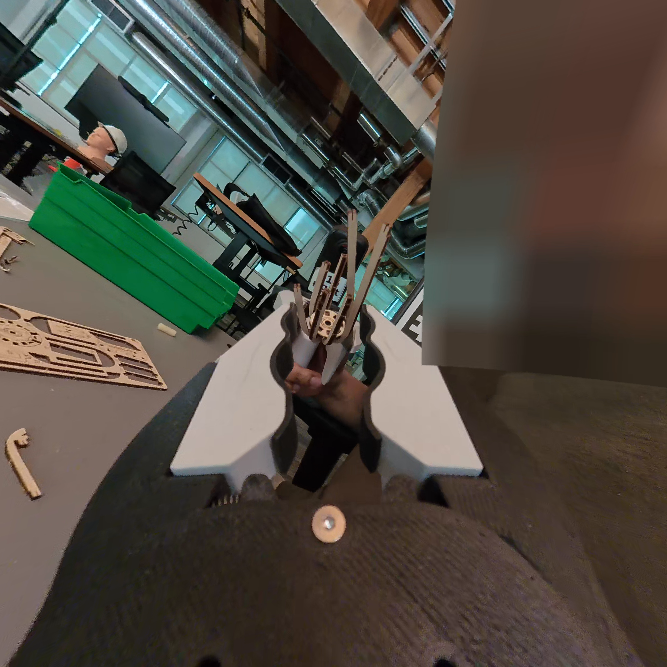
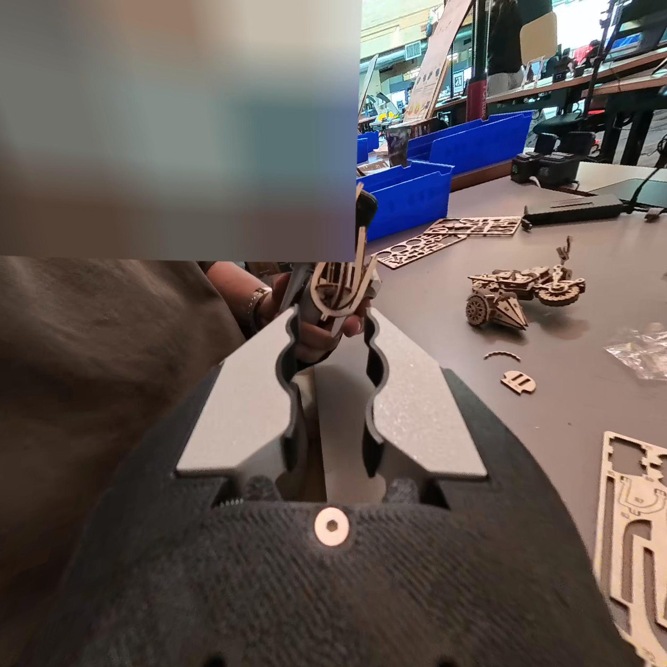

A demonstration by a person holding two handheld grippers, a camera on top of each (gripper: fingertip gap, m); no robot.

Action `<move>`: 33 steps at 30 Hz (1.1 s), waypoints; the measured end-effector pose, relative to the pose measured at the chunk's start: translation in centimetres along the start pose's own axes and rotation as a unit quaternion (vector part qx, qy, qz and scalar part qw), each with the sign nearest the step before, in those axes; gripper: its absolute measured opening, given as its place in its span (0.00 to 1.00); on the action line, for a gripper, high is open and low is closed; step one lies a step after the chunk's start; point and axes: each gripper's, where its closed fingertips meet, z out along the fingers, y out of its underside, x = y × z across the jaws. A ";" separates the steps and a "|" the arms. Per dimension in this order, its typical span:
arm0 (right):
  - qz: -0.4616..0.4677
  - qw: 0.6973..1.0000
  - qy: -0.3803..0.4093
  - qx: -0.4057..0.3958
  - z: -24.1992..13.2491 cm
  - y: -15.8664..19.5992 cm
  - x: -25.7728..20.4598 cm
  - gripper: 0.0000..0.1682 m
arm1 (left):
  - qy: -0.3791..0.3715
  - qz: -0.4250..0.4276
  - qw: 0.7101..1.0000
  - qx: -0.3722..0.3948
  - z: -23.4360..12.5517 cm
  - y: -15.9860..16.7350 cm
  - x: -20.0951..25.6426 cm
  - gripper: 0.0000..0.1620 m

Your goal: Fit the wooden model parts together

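Wooden spoked part between left hand-held gripper and right hand-held gripper, clamping cannot be told

The left gripper and the right gripper are both raised off the worktop and point at each other, tips nearly meeting. Each has its two fingers parted with a clear gap. A hand grips the left gripper's handle.

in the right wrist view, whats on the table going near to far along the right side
cut-out wooden sheet → small rounded wooden piece → curved toothed strip → wooden motorcycle model → two punched-out sheets → blue bins
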 end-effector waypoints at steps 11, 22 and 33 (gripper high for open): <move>-0.017 1.000 0.015 0.016 -0.5 -0.8 0.1 0.13 | -0.017 0.010 1.000 -0.016 0.1 0.4 -0.6 0.27; -0.041 0.997 0.031 -0.052 -1.3 1.2 0.9 0.14 | -0.083 0.212 0.972 -0.057 -1.0 -0.8 -0.8 0.18; -0.001 0.997 0.030 -0.069 -1.3 2.2 1.7 0.14 | -0.070 0.209 0.974 -0.054 -1.0 -0.8 -0.6 0.14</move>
